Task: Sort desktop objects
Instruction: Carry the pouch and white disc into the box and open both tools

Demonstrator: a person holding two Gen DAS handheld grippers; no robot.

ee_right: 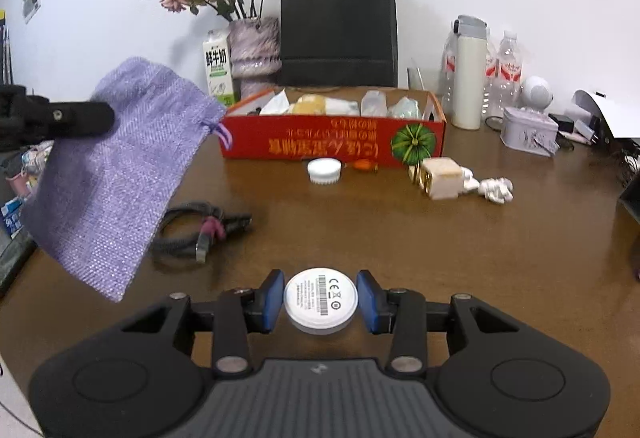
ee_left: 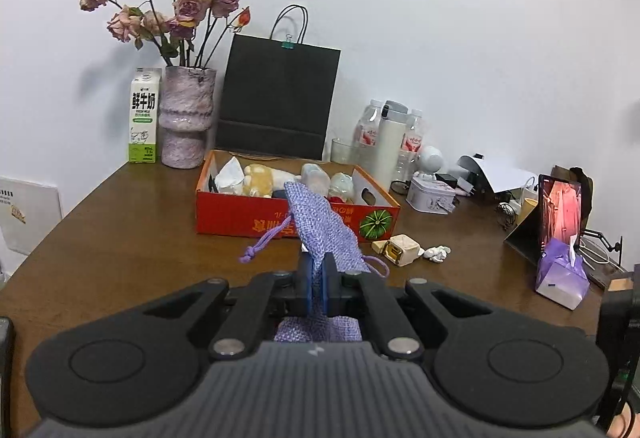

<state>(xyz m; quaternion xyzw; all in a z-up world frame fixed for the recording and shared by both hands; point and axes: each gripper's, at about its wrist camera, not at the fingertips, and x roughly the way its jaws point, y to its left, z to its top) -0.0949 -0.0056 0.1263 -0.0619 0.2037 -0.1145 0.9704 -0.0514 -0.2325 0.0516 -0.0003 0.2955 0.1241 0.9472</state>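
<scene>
your bench (ee_right: 400, 238) carries a red box (ee_right: 332, 140) at the back. your left hand-held gripper (ee_left: 319, 270) is clamped on a purple pouch (ee_left: 320, 226), lifted above the bench in front of the box. your right hand-held gripper (ee_right: 320, 302) grips a white disc (ee_right: 320, 300) by its sides. a white cap (ee_right: 324, 171) lies just before the box.

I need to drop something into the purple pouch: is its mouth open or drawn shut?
Drawn shut: the purple pouch gathers tight at the drawstring.
</scene>
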